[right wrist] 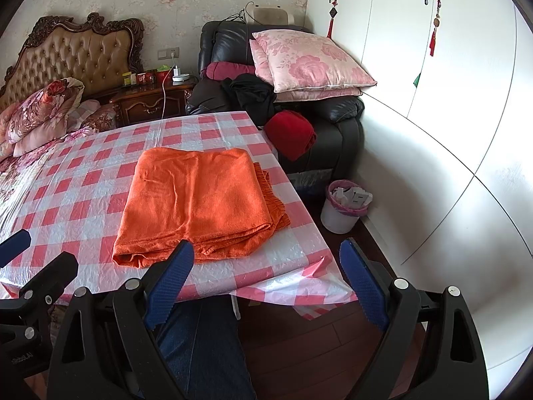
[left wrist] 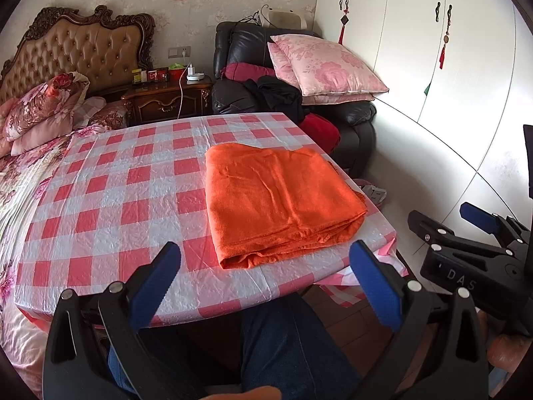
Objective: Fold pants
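The orange pants (right wrist: 196,196) lie folded into a compact rectangle near the table's (right wrist: 100,173) right edge; folding appears essentially complete. The left gripper (left wrist: 265,283) and right gripper (right wrist: 266,280) hover at the near edge, jaws spread, holding nothing. "DAS" is legible on the right gripper's body.

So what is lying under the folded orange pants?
Under the pants only the checked cloth shows, spread flat around them. A gathered orange edge sticks out on the right. What is between the layers is covered.
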`<control>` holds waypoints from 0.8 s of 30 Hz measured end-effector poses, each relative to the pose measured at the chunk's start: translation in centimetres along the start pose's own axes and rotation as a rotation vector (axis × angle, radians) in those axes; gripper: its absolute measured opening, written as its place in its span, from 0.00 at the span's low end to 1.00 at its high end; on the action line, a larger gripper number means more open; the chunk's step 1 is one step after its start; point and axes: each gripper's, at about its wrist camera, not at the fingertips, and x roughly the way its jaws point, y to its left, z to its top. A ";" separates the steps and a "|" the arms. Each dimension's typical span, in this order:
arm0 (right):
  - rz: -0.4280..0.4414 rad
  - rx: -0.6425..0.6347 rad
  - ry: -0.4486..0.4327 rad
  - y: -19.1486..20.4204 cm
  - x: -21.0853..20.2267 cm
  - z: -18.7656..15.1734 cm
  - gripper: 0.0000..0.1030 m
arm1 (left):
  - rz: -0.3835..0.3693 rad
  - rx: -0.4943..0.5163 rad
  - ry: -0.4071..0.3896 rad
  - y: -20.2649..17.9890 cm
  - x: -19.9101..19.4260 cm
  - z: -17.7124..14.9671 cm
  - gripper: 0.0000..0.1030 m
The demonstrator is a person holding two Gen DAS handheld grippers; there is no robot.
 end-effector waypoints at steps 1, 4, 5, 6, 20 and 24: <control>0.001 0.000 0.000 0.0 0.0 0.0 0.84 | 0.000 0.000 0.000 0.0 0.0 0.0 0.98; 0.001 -0.001 0.001 0.0 0.0 0.0 0.84 | 0.000 0.000 0.000 -0.1 0.0 0.0 0.98; -0.001 0.000 0.001 -0.1 0.0 0.0 0.84 | 0.000 -0.001 0.000 -0.1 0.0 0.0 0.98; 0.000 0.001 0.000 -0.1 0.0 0.0 0.84 | 0.000 -0.001 -0.001 -0.1 0.0 0.0 0.98; 0.001 0.001 0.000 -0.1 0.0 0.0 0.84 | -0.003 0.004 0.000 -0.4 0.2 0.1 0.98; 0.001 0.001 0.001 -0.1 0.0 -0.1 0.84 | -0.009 0.006 -0.002 -0.7 0.2 0.2 0.98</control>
